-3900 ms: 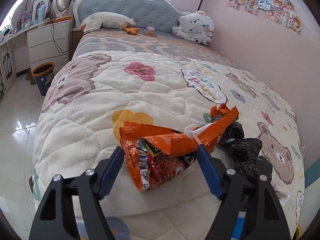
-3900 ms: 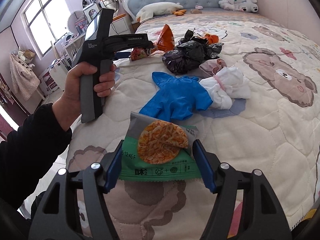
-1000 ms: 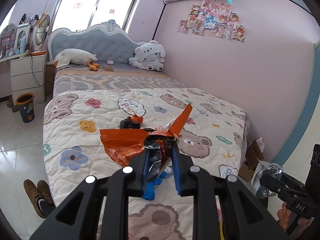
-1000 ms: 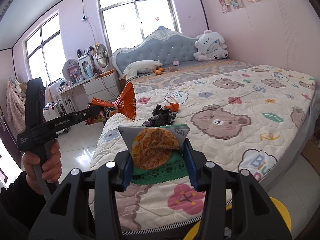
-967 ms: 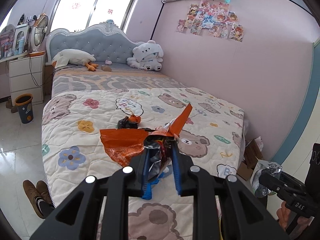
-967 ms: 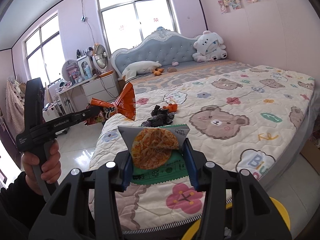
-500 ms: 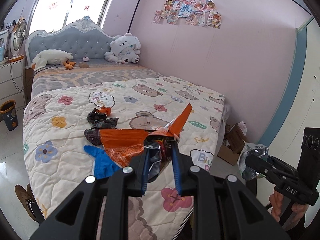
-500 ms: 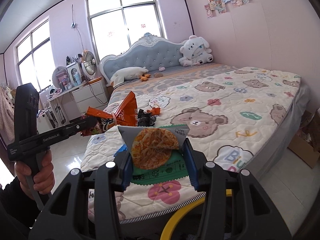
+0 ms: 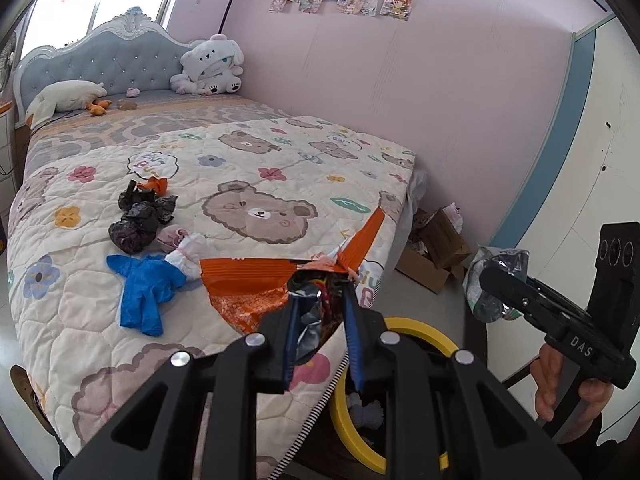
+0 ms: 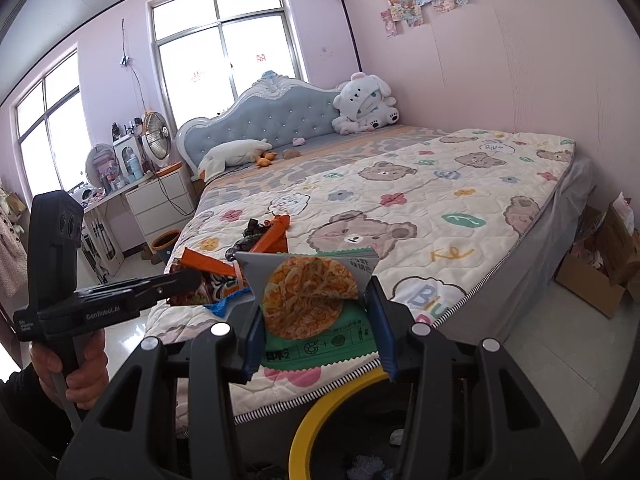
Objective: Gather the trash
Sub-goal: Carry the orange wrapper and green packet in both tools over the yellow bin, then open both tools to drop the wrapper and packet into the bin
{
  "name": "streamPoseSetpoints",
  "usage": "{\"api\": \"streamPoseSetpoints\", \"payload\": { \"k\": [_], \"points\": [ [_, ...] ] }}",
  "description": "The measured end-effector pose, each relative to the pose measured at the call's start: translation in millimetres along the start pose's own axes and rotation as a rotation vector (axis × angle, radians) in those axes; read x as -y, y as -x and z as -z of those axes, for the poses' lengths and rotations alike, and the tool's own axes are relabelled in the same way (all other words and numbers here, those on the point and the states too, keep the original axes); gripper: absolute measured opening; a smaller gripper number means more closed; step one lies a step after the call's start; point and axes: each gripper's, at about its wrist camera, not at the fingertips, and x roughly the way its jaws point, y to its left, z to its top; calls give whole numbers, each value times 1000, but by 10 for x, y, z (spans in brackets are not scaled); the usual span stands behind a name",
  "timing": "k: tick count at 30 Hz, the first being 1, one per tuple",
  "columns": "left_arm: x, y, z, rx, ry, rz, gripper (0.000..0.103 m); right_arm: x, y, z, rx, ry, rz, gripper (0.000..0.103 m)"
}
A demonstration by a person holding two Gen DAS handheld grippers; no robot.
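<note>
Left hand-held gripper (image 9: 320, 320) clenched on a crumpled orange snack bag (image 9: 256, 284), held above the foot edge of the bed (image 9: 248, 148). Right hand-held gripper (image 10: 316, 320) grasping a green noodle wrapper (image 10: 320, 344) between its blue pads (image 10: 380, 328), also over the bed's near edge. Below both, the yellow rim of a bin (image 9: 424, 332), with what may be scraps inside, too dim to tell. Lying on the quilt: a blue glove (image 9: 144, 288), a white and pink rag (image 9: 186, 246) touching it, and crumpled black bags (image 9: 138, 218) just beyond. Cardboard box (image 9: 436, 256) on the floor beside the bed's far corner.
</note>
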Motion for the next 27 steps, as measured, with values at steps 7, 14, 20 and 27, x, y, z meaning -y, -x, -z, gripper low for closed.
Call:
{"api": "streamPoseSetpoints", "payload": {
  "k": [7, 14, 20, 27],
  "points": [
    [212, -183, 149, -66, -37, 38, 19, 167, 71, 105, -20, -26, 30, 44],
    [404, -455, 369, -169, -58, 79, 19, 359, 126, 227, -49, -62, 68, 44],
    [558, -576, 508, -222, -90, 105, 20, 535, 153, 317, -67, -104, 85, 45],
    [678, -651, 615, -259, -118, 115, 20, 729, 99, 422, -103, -165, 88, 47]
  ]
}}
